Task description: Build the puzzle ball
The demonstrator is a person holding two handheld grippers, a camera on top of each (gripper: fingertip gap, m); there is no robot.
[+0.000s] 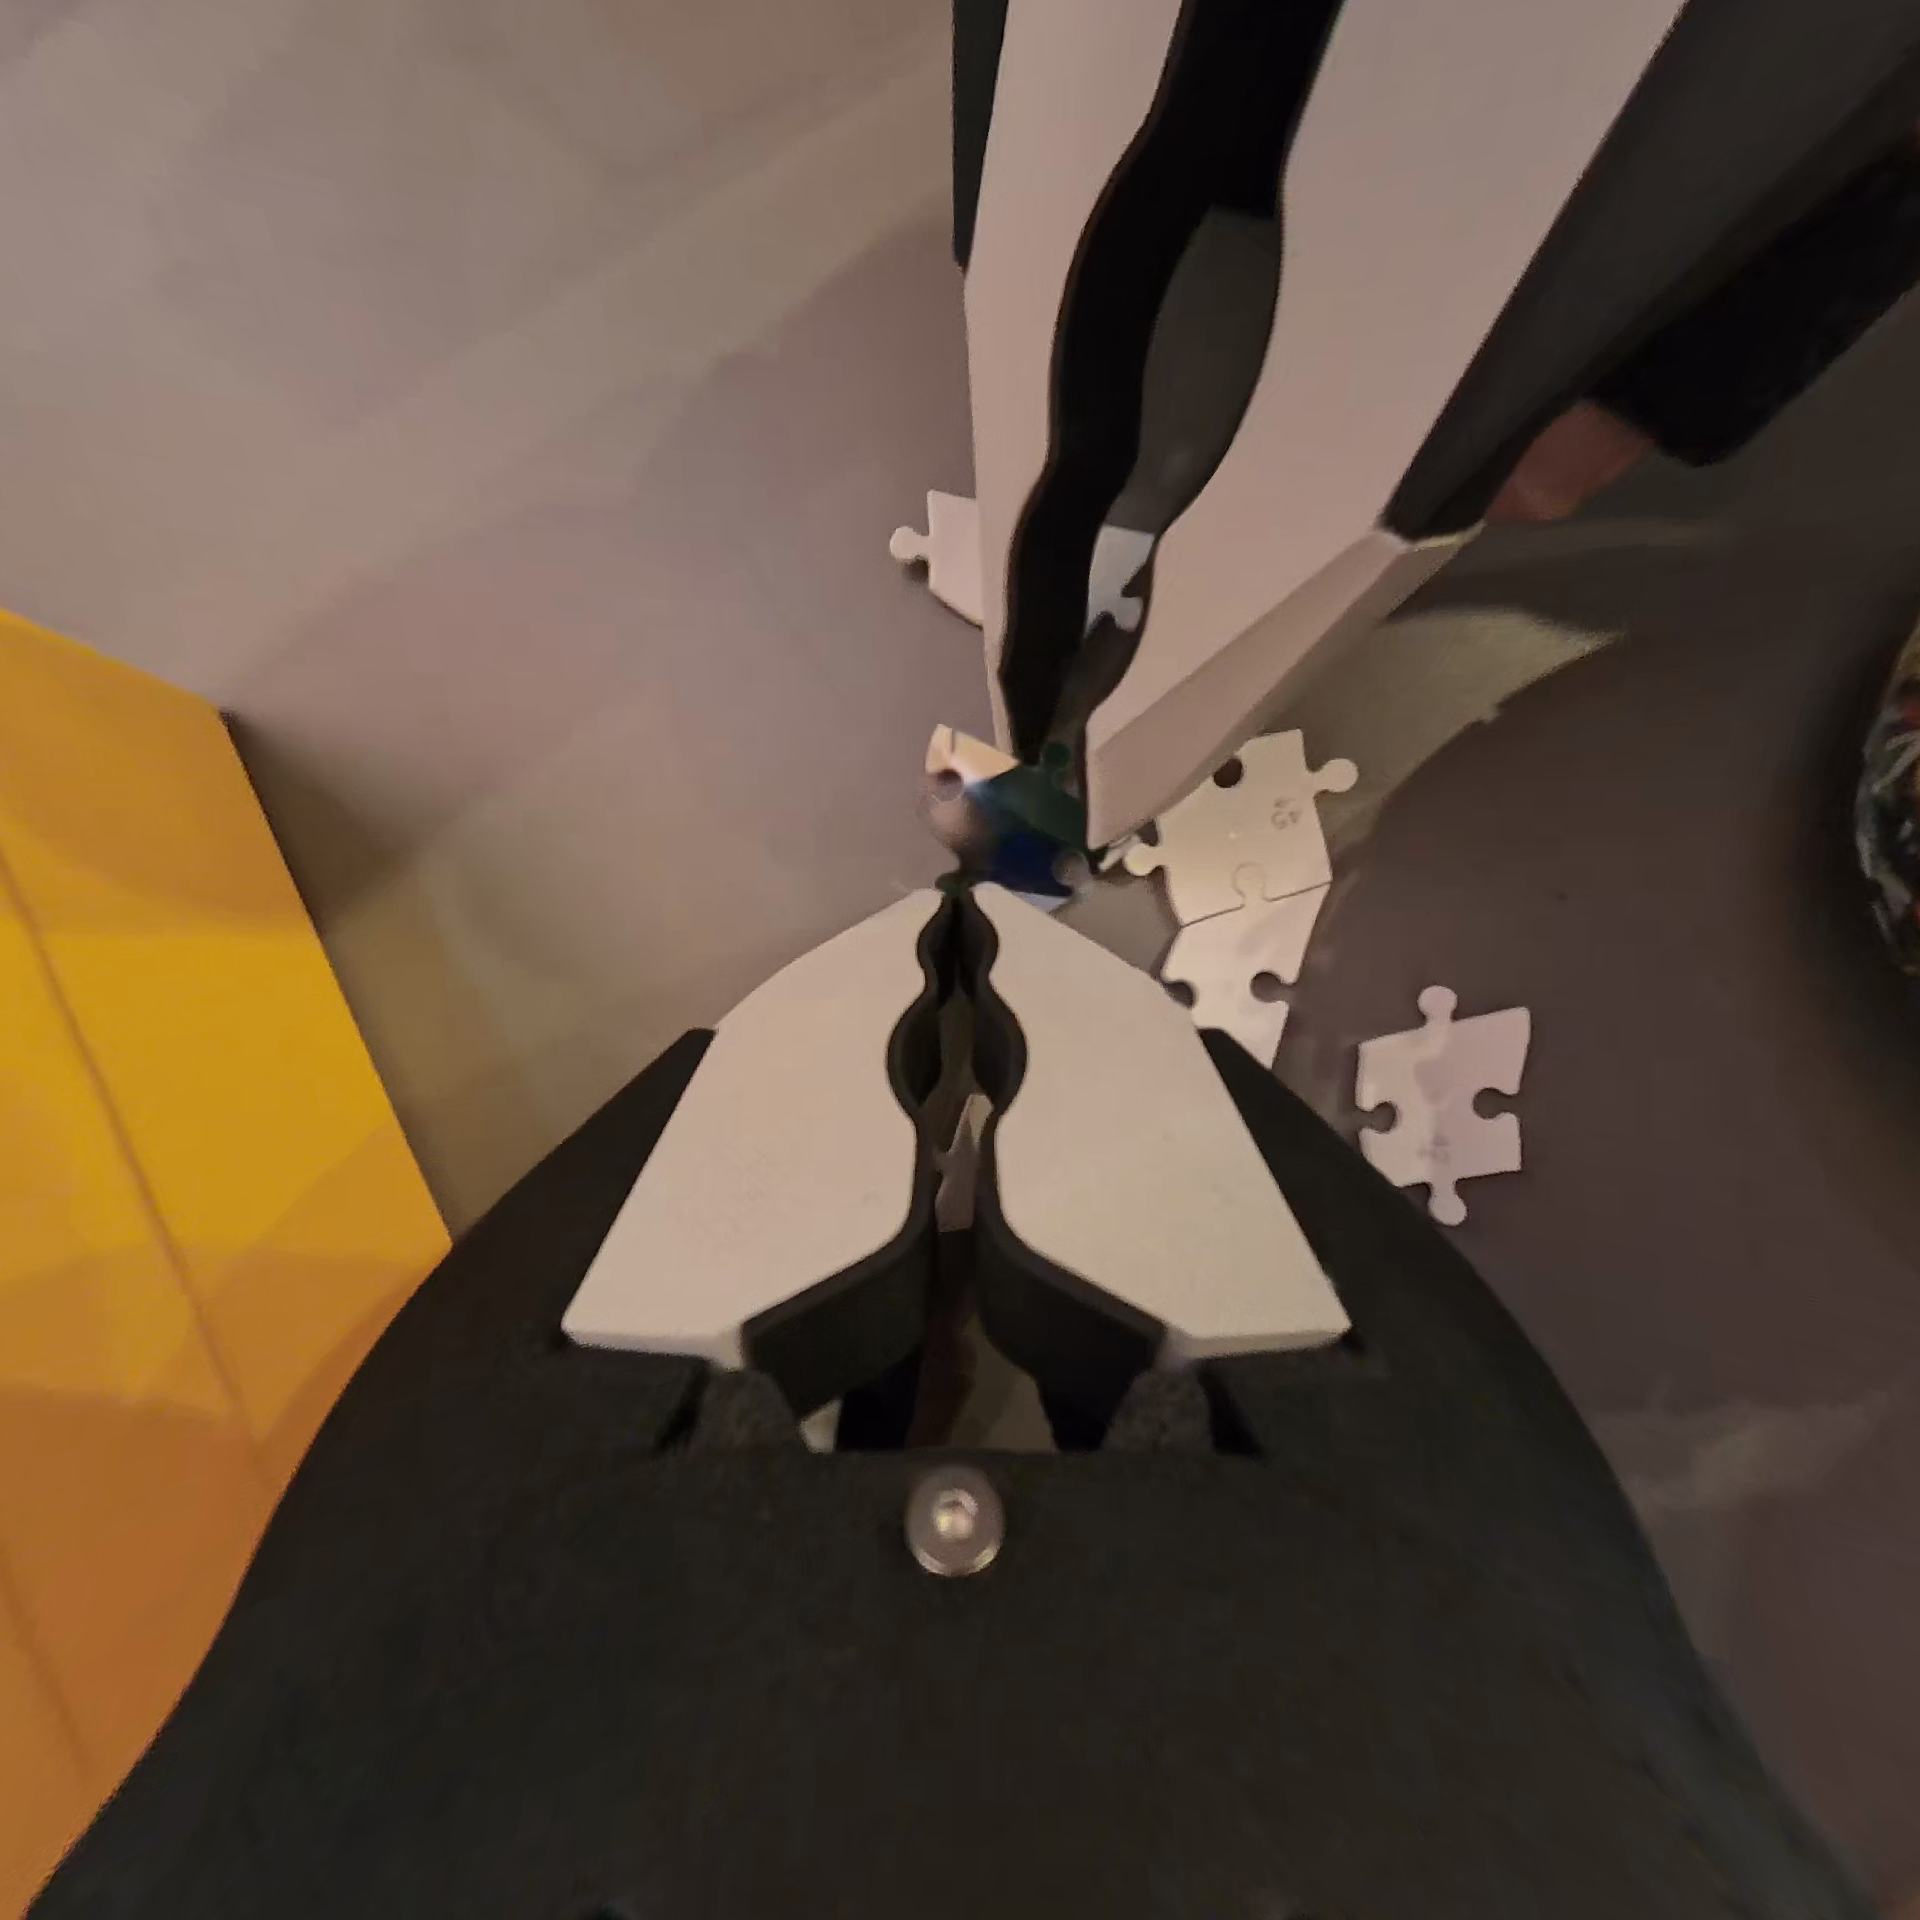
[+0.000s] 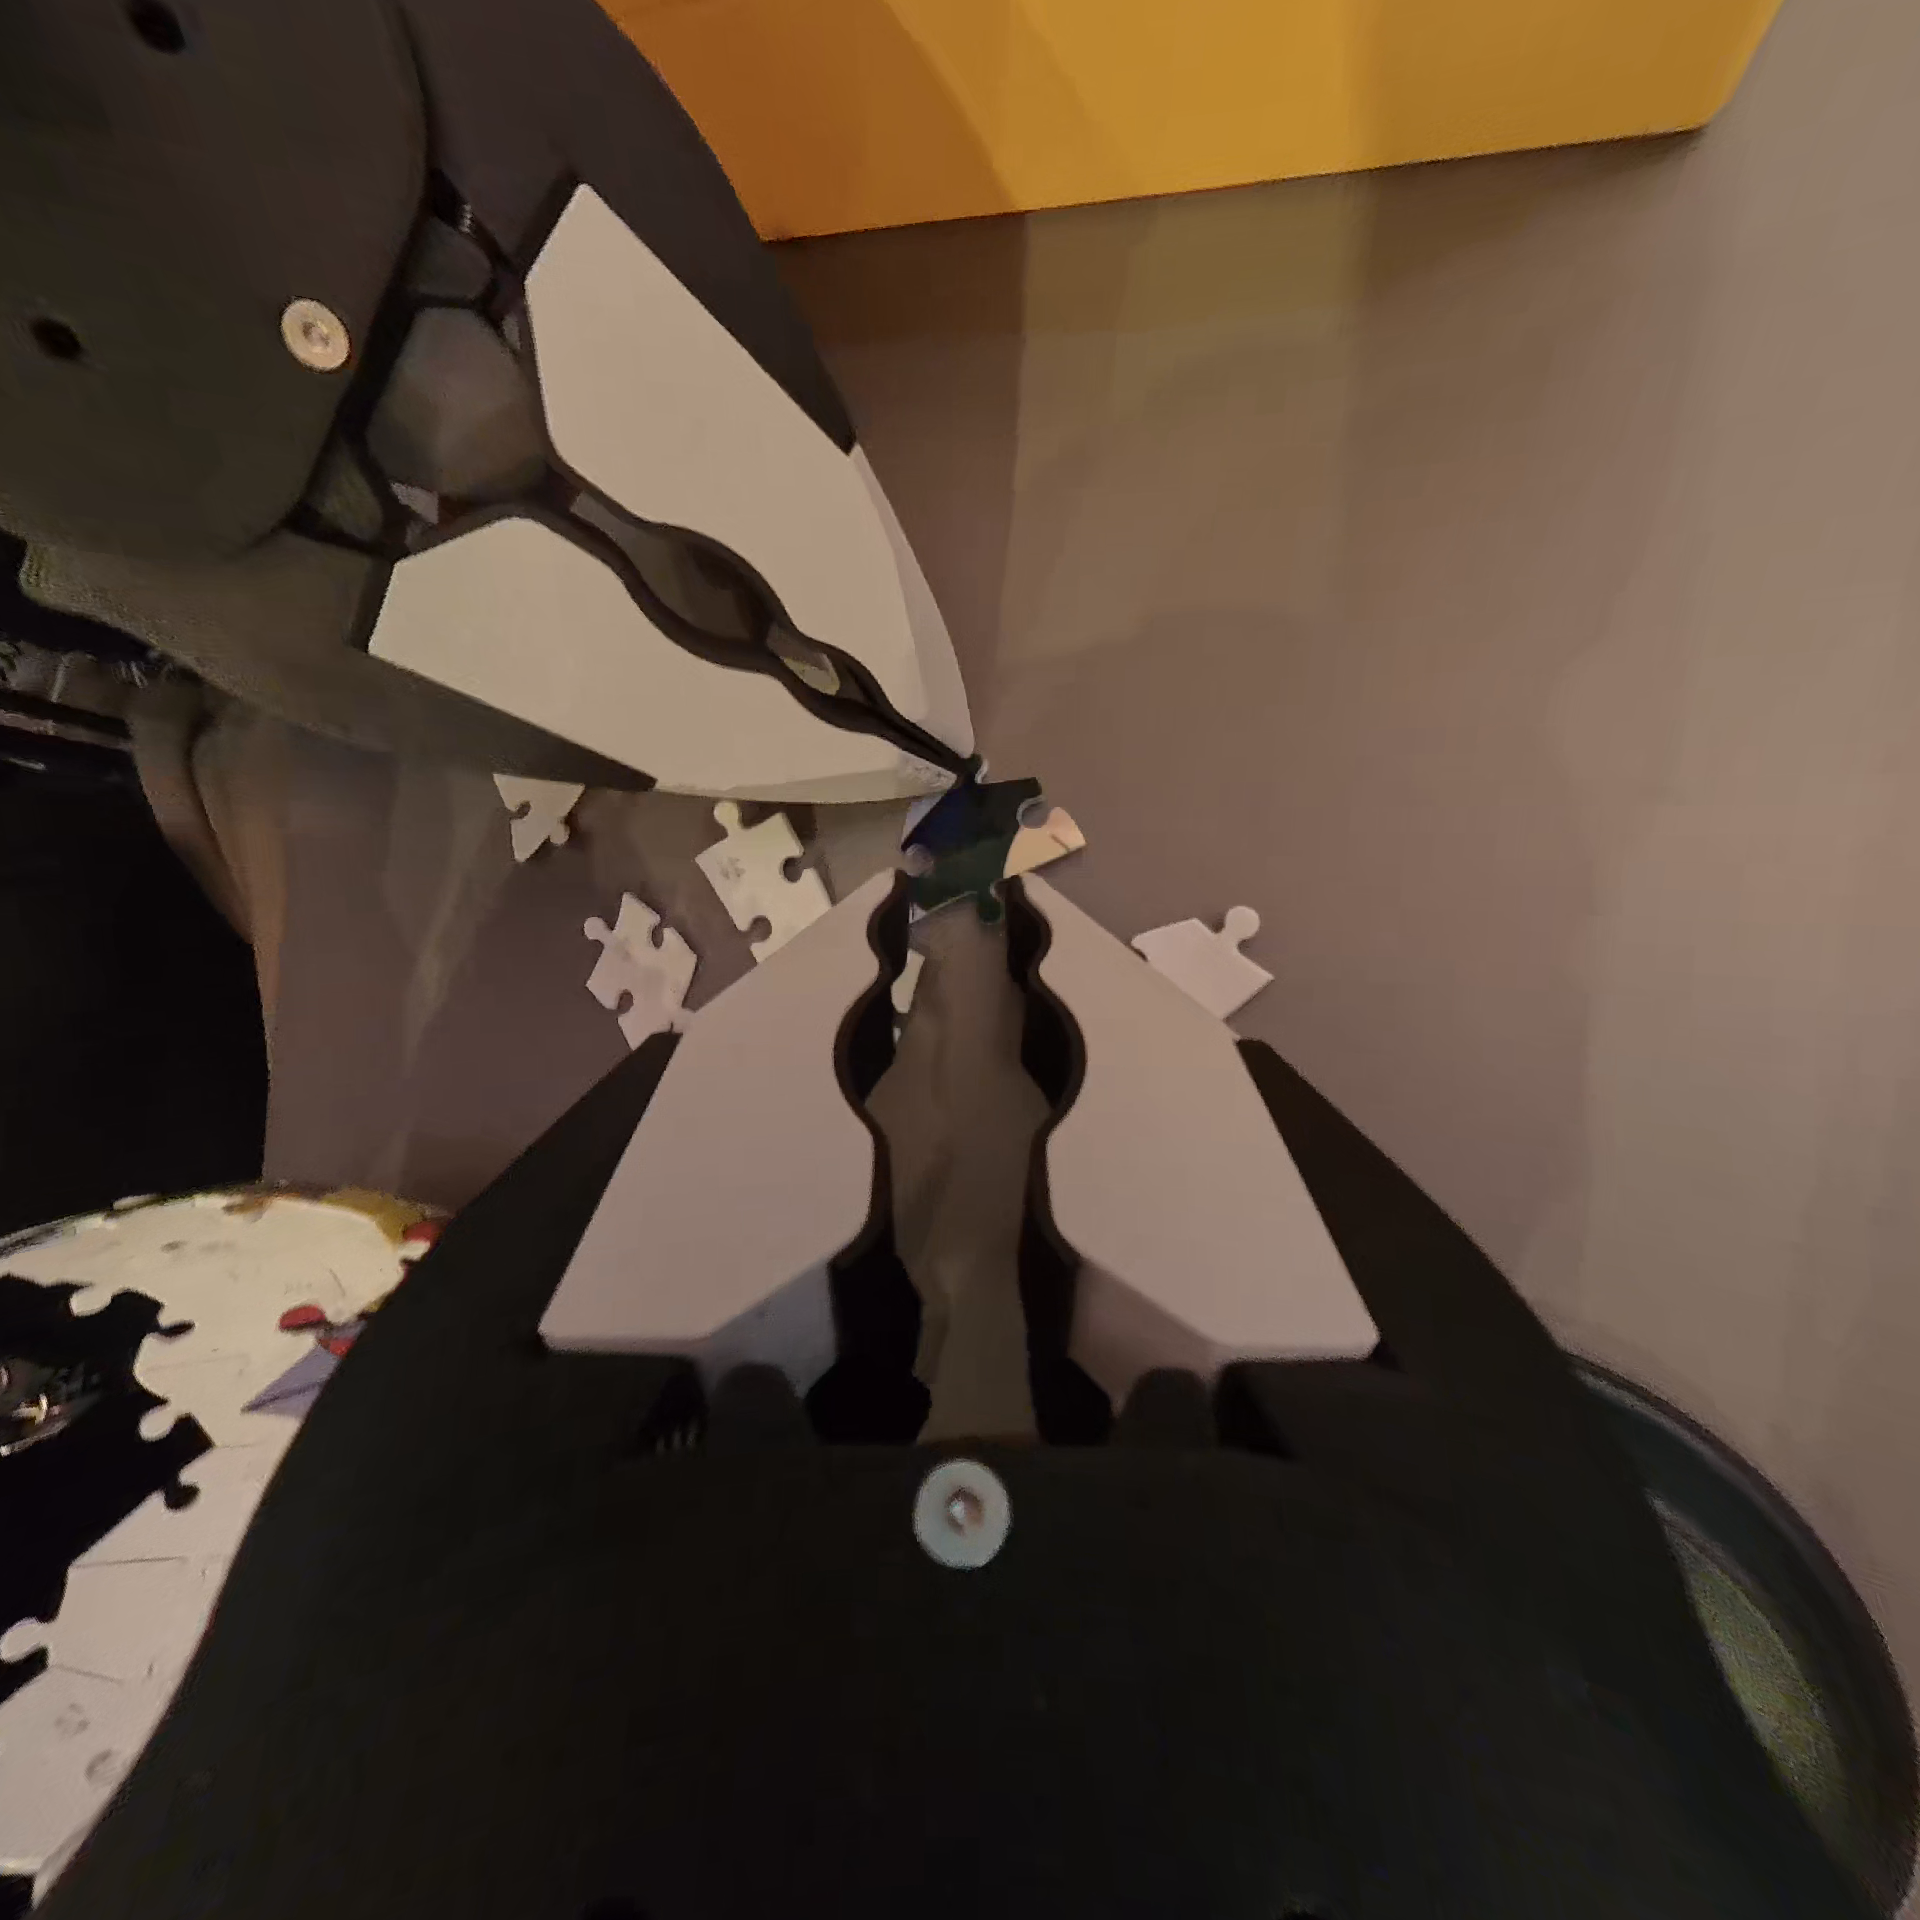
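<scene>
A small glossy dark green-and-blue puzzle piece [image 1: 1023, 847] [image 2: 961, 847] hangs in the air between both grippers. My left gripper [image 1: 956, 896] [image 2: 971, 771] is shut on one tab of it. My right gripper [image 2: 961, 883] [image 1: 1055, 795] comes from the opposite side. Its jaws stand a little apart, on either side of the piece's near edge. I cannot tell whether they press it. The partly built puzzle ball [image 2: 156, 1340], white inside with gaps, sits at the lower left of the right wrist view. It also shows at the right edge of the left wrist view [image 1: 1896, 810].
Several loose pieces lie white side up on the grey table [image 1: 520, 416] below the grippers, such as one [image 1: 1444, 1101] and another [image 2: 764, 868]. A yellow box [image 1: 156, 1039] [image 2: 1143, 94] stands beside them. A dark round rim [image 2: 1766, 1662] is at the lower right. Less than 4 cm separates the two grippers' tips.
</scene>
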